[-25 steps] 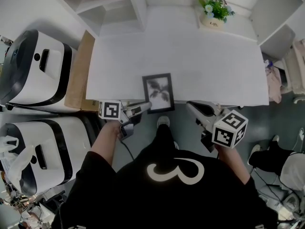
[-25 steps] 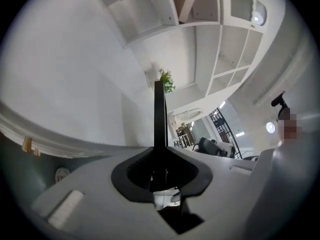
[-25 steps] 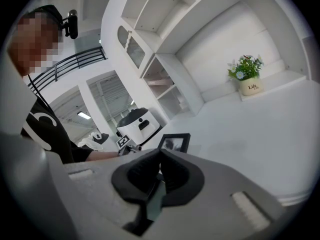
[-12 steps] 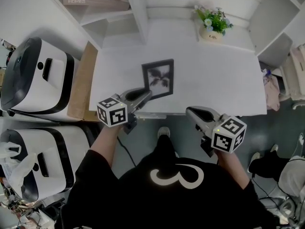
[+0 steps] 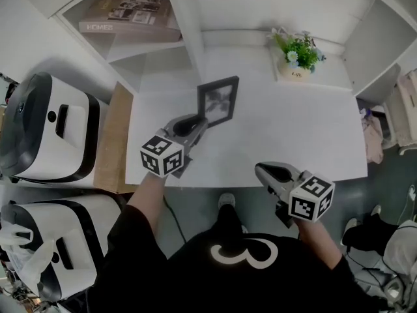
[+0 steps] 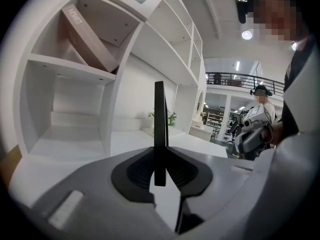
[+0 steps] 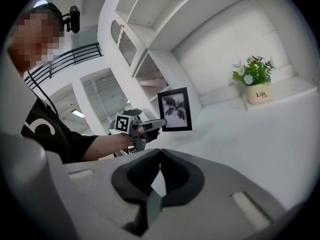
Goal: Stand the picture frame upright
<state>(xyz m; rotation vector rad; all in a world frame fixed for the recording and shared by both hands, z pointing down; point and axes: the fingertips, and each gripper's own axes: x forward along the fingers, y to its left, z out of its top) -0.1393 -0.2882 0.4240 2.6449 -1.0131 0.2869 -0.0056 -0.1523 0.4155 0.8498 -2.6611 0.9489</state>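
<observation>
White shelving (image 5: 189, 18) rises behind a plain white tabletop (image 5: 313, 129), with a brown book (image 5: 130, 15) lying in one open compartment. A small green plant in a cream pot (image 5: 298, 51) stands at the tabletop's far right corner. Beside the left edge sit a brown cardboard box (image 5: 114, 135) and two white-and-black machines (image 5: 45, 129).

The thin black rectangular picture frame (image 5: 218, 98) holds a grey leaf print. It stands upright near the far left corner of the tabletop, its face turned toward the right side. The left gripper (image 5: 201, 121) has its jaws clamped on the frame's lower edge, which shows edge-on between the pads in the left gripper view. Whether the frame's bottom touches the tabletop I cannot tell.

The right gripper (image 5: 260, 168) hangs over the near edge with its jaws pressed together on nothing.

A second ago the frame lay flat at the near edge. It has since been lifted, carried toward the shelving and turned upright.
</observation>
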